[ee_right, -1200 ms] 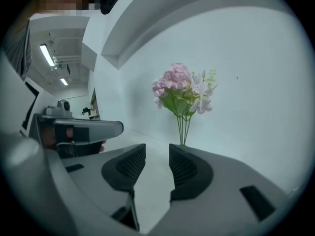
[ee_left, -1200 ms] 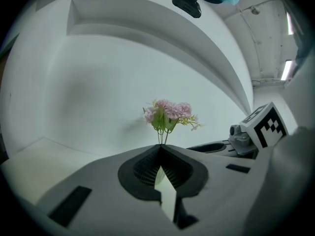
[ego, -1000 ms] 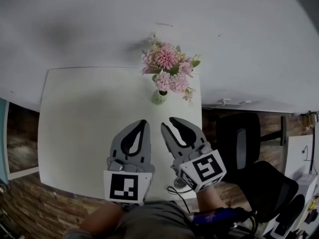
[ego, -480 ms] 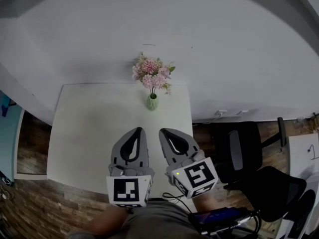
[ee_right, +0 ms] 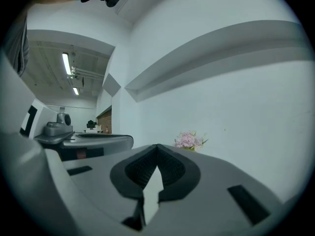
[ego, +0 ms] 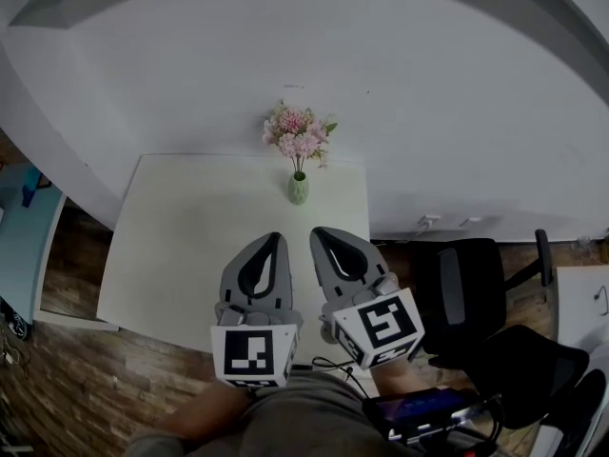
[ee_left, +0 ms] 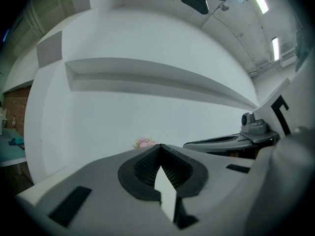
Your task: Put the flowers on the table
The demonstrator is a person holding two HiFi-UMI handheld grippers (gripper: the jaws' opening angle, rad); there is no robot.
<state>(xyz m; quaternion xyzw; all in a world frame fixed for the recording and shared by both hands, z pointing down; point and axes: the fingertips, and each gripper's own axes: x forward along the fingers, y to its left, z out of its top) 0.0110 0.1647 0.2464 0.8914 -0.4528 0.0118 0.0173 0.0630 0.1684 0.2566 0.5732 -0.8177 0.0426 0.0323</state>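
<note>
Pink flowers [ego: 297, 133] stand upright in a small green vase [ego: 298, 188] at the far edge of the white table [ego: 181, 246], against the wall. My left gripper [ego: 275, 237] and right gripper [ego: 317, 232] hover side by side over the table's near part, well short of the vase. Both are shut with nothing between the jaws. In the left gripper view the left gripper [ee_left: 159, 146] shows closed tips, with the flowers [ee_left: 143, 142] just peeking over them. In the right gripper view the right gripper [ee_right: 157, 146] is closed too, and the flowers [ee_right: 189, 140] stand far ahead.
A white wall [ego: 381, 84] runs behind the table. A black office chair [ego: 466, 284] stands right of the table on the brick-pattern floor [ego: 57, 369]. Cables [ego: 428, 223] lie by the wall. A dark device [ego: 419, 409] sits near the person's right forearm.
The right gripper's jaws, open a second ago, have shut on nothing. Both grippers have risen and drawn back from the vase, which looks smaller and farther away.
</note>
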